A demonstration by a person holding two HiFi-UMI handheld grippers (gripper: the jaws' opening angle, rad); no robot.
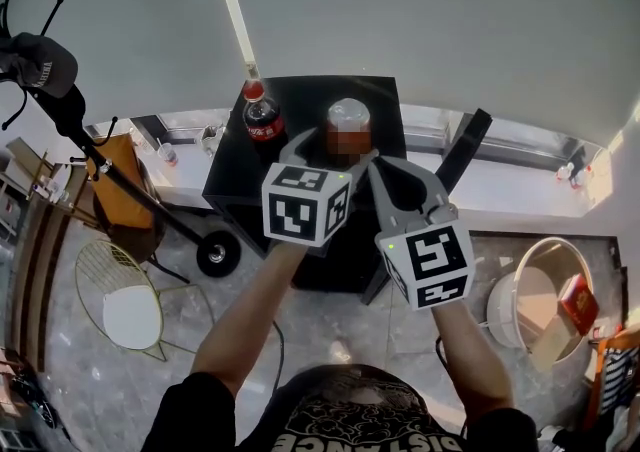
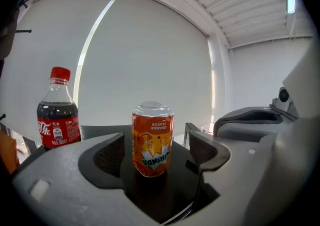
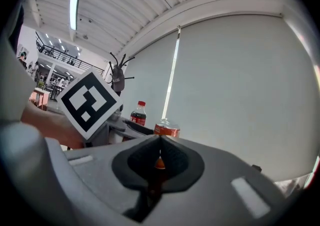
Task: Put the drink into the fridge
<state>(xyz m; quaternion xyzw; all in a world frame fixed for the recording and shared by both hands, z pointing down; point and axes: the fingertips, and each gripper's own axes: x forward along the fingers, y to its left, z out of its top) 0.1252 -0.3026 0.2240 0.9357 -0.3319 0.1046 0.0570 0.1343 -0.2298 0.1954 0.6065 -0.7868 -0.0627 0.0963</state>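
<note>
Orange drink, hidden parts: a mosaic patch covers most of the orange drink [image 1: 348,112] in the head view. In the right gripper view only its upper band [image 3: 166,130] shows above the gripper body.
Orange drink, position: it stands on the top of the black cabinet [image 1: 232,178], to the right of the cola bottle [image 1: 262,118] and apart from it.
Orange drink, make: clear plastic with a domed upper end and an orange wrap [image 2: 152,142]. The print on the wrap reads upside down.
Cola bottle: dark liquid, red cap, red label [image 2: 58,117]. It is small and distant in the right gripper view [image 3: 138,114].
Black cabinet: box-shaped with a flat, glossy dark top. Arms and grippers cover its front, so no door can be made out.
Left gripper: the left gripper [image 2: 157,145] has its jaws spread wide, with ribbed dark pads set in smooth grey shells. The orange drink sits framed between the pads with a gap on each side. I cannot tell whether it is inside the jaws or just beyond their tips. In the head view the tips [image 1: 330,152] reach the drink.
Right gripper: the right gripper [image 3: 159,142] has its jaws pressed together with nothing between them. It sits just right of the left gripper in the head view [image 1: 388,178].
Edges of the head view: the coat stand [image 1: 60,105] carries a dark cap. The wire chair [image 1: 120,300] and the round white tub [image 1: 535,290] are distorted by the lens.
</note>
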